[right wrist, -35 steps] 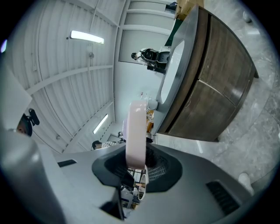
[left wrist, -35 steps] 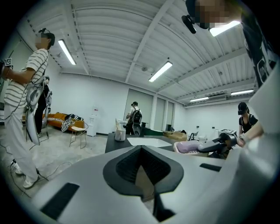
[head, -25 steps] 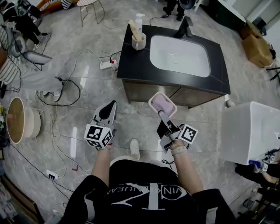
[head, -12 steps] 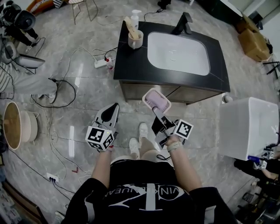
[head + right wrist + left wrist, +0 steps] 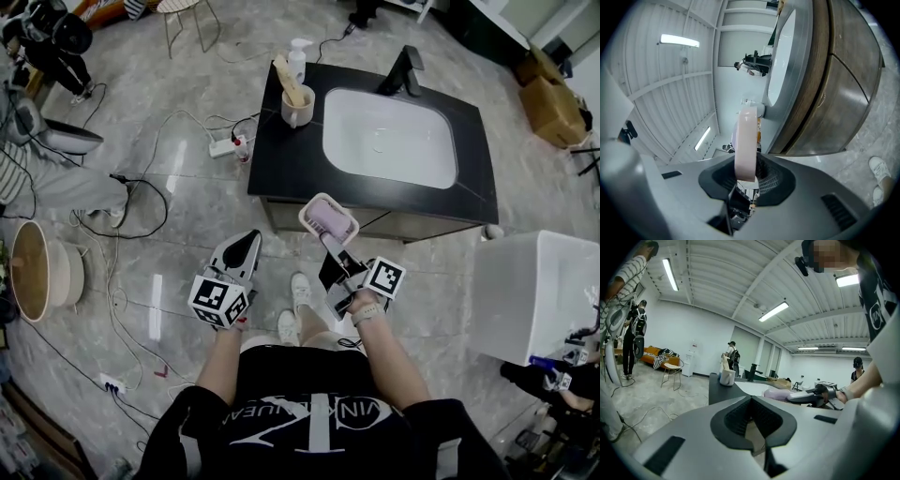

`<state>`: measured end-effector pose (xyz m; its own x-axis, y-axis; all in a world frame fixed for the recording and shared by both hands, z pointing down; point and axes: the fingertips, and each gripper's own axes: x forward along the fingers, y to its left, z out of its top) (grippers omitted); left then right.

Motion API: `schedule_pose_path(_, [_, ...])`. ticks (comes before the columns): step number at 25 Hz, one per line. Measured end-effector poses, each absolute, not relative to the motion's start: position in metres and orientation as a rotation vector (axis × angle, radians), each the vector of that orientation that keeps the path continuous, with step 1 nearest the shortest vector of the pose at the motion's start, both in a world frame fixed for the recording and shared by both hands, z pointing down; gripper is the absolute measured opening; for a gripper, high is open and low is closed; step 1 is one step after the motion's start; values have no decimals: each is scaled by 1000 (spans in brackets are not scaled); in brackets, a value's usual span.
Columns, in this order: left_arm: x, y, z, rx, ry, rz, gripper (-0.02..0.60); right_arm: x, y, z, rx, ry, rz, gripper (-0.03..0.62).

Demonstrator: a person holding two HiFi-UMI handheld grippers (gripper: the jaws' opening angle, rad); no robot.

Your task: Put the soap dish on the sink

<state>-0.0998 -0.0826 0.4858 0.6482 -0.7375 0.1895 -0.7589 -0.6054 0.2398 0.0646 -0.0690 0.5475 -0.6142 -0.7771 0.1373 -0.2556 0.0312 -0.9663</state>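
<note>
One pink soap dish [image 5: 328, 219] sits clamped in the right claw [image 5: 746, 174].

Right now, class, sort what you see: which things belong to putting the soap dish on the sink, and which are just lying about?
Belongs: soap dish, right gripper gripping it, sink.
Lying about: mug, pump bottle, power strip, white box.
</note>
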Motion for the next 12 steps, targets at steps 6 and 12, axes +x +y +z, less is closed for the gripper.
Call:
schedule_pose_path(6, [-94,-106,490,2551,-1198,105,14,62,-97,560,-1064,1869,-1675,94])
schedule_pose_path(12, [-82,-119,506,2530,-1169,126,14,56,-115,576,-1062,1841,-1734,94])
